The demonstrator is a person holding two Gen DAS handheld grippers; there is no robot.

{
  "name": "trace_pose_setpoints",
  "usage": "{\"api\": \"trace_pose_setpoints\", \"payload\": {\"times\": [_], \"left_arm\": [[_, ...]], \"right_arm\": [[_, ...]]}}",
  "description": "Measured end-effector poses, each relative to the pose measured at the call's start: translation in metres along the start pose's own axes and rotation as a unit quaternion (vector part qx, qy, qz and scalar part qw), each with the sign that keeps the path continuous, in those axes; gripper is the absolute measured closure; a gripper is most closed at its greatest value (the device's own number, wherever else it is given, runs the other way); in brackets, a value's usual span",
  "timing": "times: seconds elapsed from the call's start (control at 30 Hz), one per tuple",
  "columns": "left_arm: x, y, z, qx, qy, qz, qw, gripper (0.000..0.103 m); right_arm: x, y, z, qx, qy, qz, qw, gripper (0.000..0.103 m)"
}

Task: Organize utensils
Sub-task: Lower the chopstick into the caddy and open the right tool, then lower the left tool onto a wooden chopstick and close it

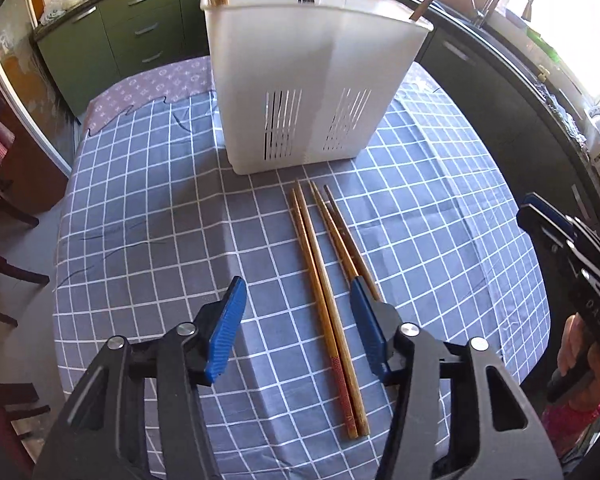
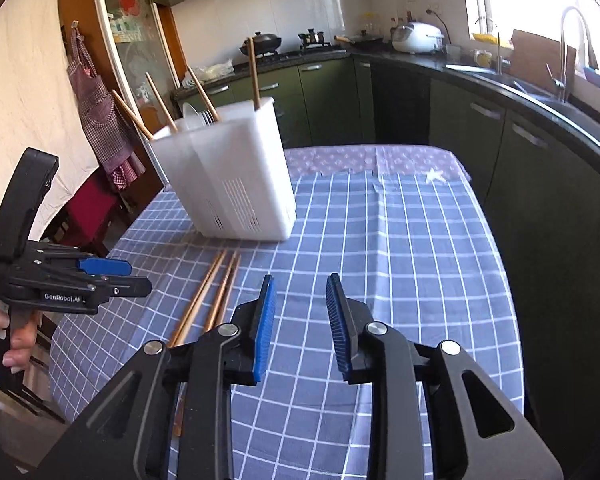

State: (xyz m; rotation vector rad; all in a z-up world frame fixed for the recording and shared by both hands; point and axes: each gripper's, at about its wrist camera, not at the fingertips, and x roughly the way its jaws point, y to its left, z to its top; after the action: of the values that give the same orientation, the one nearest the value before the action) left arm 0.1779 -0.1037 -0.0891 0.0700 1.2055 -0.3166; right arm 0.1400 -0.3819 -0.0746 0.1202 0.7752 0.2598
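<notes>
Caddy [image 1: 300,92] (tall) behind chopsticks [image 1: 328,300]

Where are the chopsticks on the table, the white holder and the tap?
chopsticks [image 1: 327,300]: left wrist view, middle of the shafts.
holder [image 1: 300,80]: left wrist view, front wall.
tap [image 2: 571,36]: right wrist view, curved neck.

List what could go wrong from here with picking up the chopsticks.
1. Four chopsticks lie bunched on the checked cloth; the open left gripper straddles only some, so it may grab an uneven number.
2. The white holder already holds leaning chopsticks; a careless insertion could tip it.
</notes>
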Motion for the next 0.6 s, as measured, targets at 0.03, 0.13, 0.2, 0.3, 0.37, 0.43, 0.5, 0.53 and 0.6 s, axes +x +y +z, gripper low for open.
{"api": "trace_pose_setpoints", "payload": {"times": [0.03, 0.13, 0.2, 0.3, 0.37, 0.43, 0.5, 0.53, 0.6], "left_arm": [[0.006, 0.001, 0.002, -0.007, 0.009, -0.001, 0.9999, 0.056], [0.024, 0.003, 0.005, -0.026, 0.027, -0.002, 0.9993, 0.056], [0.032, 0.002, 0.006, -0.028, 0.033, 0.002, 0.9991, 0.059], [0.043, 0.001, 0.007, -0.030, 0.044, 0.007, 0.9985, 0.068], [0.048, 0.000, 0.007, -0.028, 0.050, 0.010, 0.9983, 0.070], [0.052, -0.002, 0.008, -0.026, 0.053, 0.015, 0.9982, 0.073], [0.056, -0.002, 0.009, -0.026, 0.056, 0.017, 0.9979, 0.074], [0.057, -0.002, 0.009, -0.025, 0.056, 0.018, 0.9979, 0.075], [0.060, -0.004, 0.010, -0.024, 0.058, 0.021, 0.9978, 0.078]], "right_arm": [[0.004, -0.004, -0.004, 0.005, 0.005, 0.002, 1.000, 0.076], [0.014, -0.009, -0.013, 0.014, 0.015, 0.010, 1.000, 0.073], [0.019, -0.010, -0.014, 0.014, 0.020, 0.012, 1.000, 0.073], [0.025, -0.014, -0.016, 0.019, 0.023, 0.016, 0.999, 0.073], [0.028, -0.014, -0.016, 0.021, 0.025, 0.017, 0.999, 0.073], [0.029, -0.015, -0.015, 0.023, 0.028, 0.019, 0.999, 0.073], [0.030, -0.016, -0.015, 0.023, 0.029, 0.020, 0.999, 0.073], [0.030, -0.016, -0.015, 0.023, 0.029, 0.020, 0.999, 0.073], [0.030, -0.018, -0.014, 0.024, 0.029, 0.020, 0.999, 0.073]]}}
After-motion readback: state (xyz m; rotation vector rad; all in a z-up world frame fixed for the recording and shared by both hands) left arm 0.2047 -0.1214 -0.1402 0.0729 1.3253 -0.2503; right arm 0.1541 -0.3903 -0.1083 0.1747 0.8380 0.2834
